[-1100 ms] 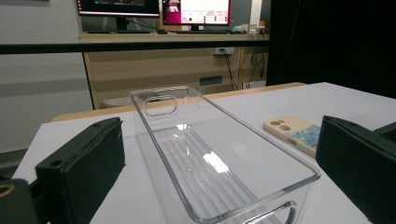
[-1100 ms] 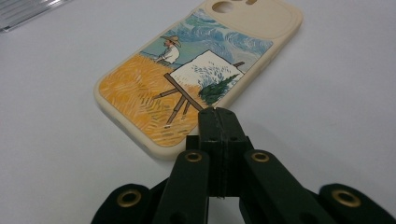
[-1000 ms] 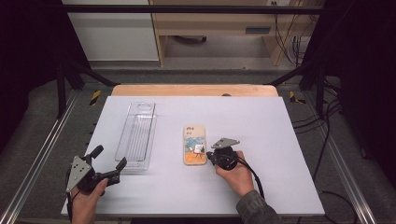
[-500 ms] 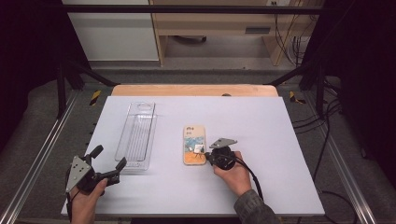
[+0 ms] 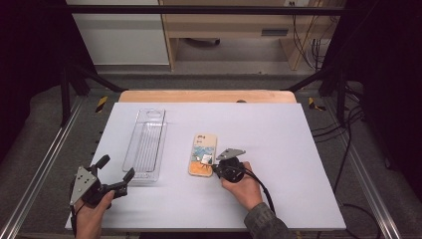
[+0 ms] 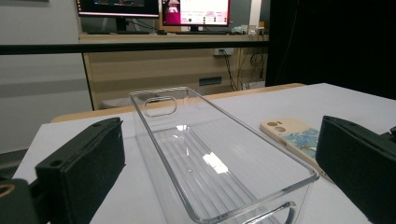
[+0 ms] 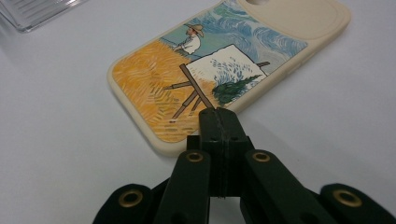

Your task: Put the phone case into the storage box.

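High view: I hold my left gripper (image 5: 115, 175) near the front left corner of the white table (image 5: 278, 129), jaws spread wide with nothing between them, just short of the near end of the clear tray (image 5: 146, 144). The tray lies lengthwise, running away from me, and looks empty. To its right, apart from it, the phone case (image 5: 202, 154) lies flat with its picture side up. My right gripper (image 5: 215, 167) sits at the case's near right edge, my hand (image 5: 246, 186) behind it.

Left gripper view: my two jaws stand far apart at the lower corners, gripping nothing. Between them the tray (image 6: 205, 158) runs away from the camera, its ribbed floor bare and a handle slot in each end wall. The case (image 6: 292, 135) lies on the table beyond the right jaw, beside the tray and not touching it.

Right gripper view: my jaws are pressed together, tips meeting right at the case's (image 7: 219, 65) long edge. I cannot tell whether the tips touch the edge. The case lies flat, showing a painter at an easel in a yellow field. A corner of the tray (image 7: 32, 11) sits at the top left.
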Motion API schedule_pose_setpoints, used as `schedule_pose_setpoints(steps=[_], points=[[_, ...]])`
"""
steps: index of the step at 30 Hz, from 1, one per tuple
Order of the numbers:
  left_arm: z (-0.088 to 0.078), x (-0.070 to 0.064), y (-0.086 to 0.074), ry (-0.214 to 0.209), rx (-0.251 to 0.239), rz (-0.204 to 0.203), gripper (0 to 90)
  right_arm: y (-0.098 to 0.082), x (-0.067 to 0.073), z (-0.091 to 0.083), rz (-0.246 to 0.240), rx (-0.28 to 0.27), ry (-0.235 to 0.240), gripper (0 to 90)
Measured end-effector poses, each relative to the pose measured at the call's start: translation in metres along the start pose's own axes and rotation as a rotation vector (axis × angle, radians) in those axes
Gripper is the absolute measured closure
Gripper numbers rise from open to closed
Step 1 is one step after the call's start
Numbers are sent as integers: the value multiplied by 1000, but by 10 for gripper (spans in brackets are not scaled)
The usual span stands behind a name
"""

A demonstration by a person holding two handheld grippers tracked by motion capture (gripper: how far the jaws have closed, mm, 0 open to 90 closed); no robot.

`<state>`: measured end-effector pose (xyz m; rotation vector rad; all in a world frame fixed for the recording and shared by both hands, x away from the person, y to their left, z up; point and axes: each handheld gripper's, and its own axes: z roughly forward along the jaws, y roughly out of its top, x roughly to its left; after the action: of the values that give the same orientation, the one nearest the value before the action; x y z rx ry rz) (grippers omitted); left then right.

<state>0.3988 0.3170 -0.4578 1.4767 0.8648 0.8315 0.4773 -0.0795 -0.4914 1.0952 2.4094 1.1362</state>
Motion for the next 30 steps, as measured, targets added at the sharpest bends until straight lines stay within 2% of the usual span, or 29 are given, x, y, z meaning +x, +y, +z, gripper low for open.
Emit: schedule_pose_setpoints(steps=[20,30], points=[[0,0,0,1,3,-1,11,11,15,16,1,-16,42,900],[0,1,0,4,5,-1,11,22,25,28,-25,-11,54,900]])
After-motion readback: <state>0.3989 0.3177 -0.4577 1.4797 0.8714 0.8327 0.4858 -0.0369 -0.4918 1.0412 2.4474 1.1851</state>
